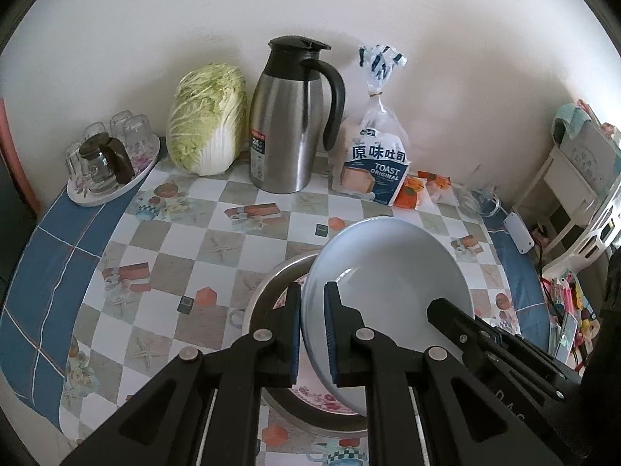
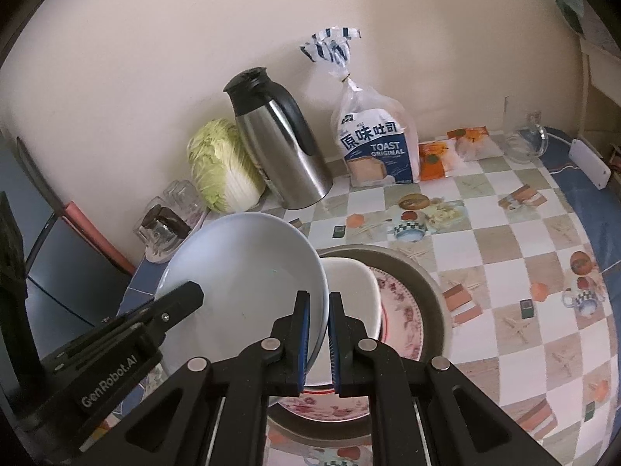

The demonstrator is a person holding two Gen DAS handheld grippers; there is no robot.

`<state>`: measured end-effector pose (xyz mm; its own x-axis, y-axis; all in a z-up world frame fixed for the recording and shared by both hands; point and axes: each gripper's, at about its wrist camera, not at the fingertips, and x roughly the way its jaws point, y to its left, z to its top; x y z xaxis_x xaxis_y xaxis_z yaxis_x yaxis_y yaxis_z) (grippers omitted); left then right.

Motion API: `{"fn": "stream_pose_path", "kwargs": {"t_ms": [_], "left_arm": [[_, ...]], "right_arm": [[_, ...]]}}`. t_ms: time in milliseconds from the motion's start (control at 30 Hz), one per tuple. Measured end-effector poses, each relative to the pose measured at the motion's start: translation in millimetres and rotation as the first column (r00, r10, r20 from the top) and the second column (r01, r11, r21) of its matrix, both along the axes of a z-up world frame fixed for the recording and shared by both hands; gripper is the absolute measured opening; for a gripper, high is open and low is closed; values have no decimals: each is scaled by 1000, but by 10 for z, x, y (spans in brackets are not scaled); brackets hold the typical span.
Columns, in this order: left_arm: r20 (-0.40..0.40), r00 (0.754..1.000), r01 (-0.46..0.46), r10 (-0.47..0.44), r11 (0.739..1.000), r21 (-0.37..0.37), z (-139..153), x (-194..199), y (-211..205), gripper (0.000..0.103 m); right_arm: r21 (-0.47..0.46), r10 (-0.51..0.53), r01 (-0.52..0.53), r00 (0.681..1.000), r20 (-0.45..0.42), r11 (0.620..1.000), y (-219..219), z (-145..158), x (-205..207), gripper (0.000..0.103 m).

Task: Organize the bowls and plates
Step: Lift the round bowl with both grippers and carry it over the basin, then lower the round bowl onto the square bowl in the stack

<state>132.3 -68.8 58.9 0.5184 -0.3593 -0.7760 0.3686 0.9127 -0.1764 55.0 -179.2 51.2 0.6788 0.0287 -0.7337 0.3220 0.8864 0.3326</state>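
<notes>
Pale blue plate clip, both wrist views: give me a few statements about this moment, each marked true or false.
1. Both grippers grip the pale blue plate by its rim. True: left gripper, right gripper.
2. The plate lies flat on the tablecloth. False: it is held tilted above the metal basin.
3. A floral plate sits in the basin. True.
4. The thermal carafe lies on its side. False: it stands upright.
5. The toast bag stands left of the napa cabbage. False: right of it, beyond the carafe.
</notes>
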Motion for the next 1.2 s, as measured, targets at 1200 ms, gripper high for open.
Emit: {"fn": "stream_pose_path", "kwargs": {"t_ms": [1200], "left_arm": [[-99,994,39,-36,999,30,-383,184,-280,12]], "right_arm": [[-25,-80,78,994,-74,997,-178,-270,121,10]]}}
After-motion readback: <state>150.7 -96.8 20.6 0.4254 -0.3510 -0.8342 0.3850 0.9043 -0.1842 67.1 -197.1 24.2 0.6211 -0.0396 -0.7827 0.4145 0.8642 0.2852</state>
